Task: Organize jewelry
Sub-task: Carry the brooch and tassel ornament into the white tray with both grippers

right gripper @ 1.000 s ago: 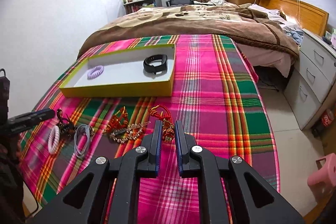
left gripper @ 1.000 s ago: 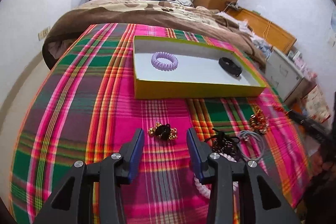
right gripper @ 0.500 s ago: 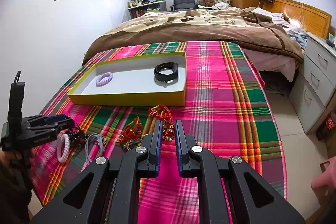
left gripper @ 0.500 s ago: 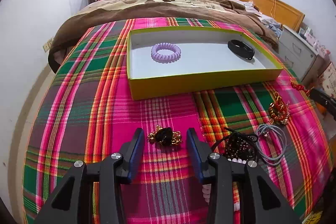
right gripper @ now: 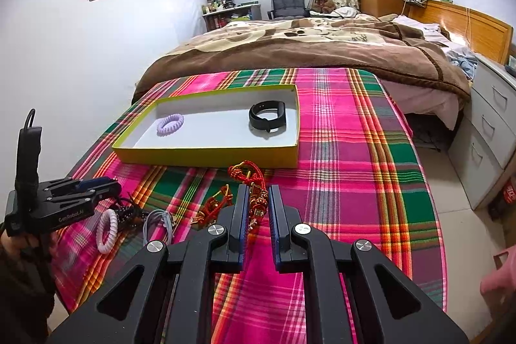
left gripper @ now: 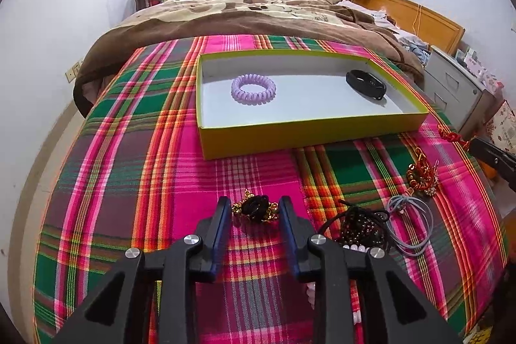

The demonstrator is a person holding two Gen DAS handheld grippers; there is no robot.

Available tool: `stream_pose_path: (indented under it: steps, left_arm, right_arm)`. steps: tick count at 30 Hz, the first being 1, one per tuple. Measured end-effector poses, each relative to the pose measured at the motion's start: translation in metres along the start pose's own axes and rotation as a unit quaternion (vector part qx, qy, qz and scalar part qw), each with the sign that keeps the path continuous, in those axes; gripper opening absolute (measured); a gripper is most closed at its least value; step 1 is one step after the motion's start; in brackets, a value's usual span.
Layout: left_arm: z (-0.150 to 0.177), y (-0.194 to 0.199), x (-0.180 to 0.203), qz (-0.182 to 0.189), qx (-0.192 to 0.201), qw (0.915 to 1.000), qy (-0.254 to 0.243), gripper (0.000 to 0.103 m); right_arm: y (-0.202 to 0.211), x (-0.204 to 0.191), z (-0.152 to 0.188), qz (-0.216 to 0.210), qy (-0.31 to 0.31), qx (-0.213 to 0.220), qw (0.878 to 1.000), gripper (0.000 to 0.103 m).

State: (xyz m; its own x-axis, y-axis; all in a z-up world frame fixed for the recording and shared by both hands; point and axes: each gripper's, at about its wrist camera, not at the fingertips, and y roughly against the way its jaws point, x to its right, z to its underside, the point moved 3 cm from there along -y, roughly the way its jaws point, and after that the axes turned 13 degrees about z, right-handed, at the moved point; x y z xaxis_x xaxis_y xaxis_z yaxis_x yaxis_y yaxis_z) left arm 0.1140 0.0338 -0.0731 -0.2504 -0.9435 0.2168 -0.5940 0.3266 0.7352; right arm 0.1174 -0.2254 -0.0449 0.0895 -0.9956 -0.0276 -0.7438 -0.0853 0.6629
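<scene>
Jewelry lies scattered low on the plaid cloth [left gripper: 129,170], and the piece in play is a black-and-gold hair tie [left gripper: 255,208], low centre of the left wrist view. The left gripper [left gripper: 254,210] straddles it, its jaws closing with the tie between them; the pads do not look pressed on it yet. It looks light and soft, a fabric knot with small gold beads, so I'd expect it to squash and lift easily. The knot in the middle seems the best hold, since the beads at the sides could slip off a pad.

In the right wrist view, lower centre, the right gripper [right gripper: 258,202] is clenched on a red knotted-cord charm [right gripper: 253,182], whose cord loops out ahead of the tips. That cord is limp and may swing or snag.

Upper centre sits the yellow box [left gripper: 309,134], holding a purple coil band [left gripper: 253,87] at its left and a black wristband [left gripper: 366,84] at its right. The white floor between them is open. Its near wall stands up from the cloth, so I'd guess anything carried must clear it. To the right of the left gripper a tangle of black beads [left gripper: 358,224] and grey elastic loops [left gripper: 409,224] lies close; bare cloth to the left gives freer room.
</scene>
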Motion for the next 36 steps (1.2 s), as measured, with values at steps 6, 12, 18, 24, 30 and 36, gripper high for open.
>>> stream_pose_path:
  steps: [6,12,18,24,30,36]
  left_arm:
    - [0.0,0.011,0.002,0.0,0.018,0.9998,-0.002,0.03]
    - [-0.004,0.022,0.006,-0.002,0.031,0.9995,-0.006,0.03]
    - [-0.017,0.037,0.012,-0.003,0.055,0.9984,-0.011,0.03]
    - [-0.034,0.046,0.012,-0.003,0.071,0.9974,-0.013,0.03]
    - [-0.052,0.049,0.009,-0.004,0.083,0.9965,-0.014,0.03]
    - [-0.074,0.048,0.009,-0.005,0.092,0.9955,-0.022,0.03]
  right_arm:
    - [0.002,-0.003,-0.001,0.0,0.001,0.002,1.0,0.012]
    - [0.006,-0.005,-0.005,-0.001,0.002,0.01,1.0,0.012]
    - [0.009,-0.009,-0.015,-0.001,0.001,0.019,1.0,0.012]
    - [0.009,-0.02,-0.034,-0.003,0.008,0.032,0.999,0.012]
    - [0.001,-0.031,-0.057,-0.008,0.019,0.039,0.999,0.012]
    - [-0.015,-0.041,-0.081,-0.003,0.024,0.039,0.999,0.012]
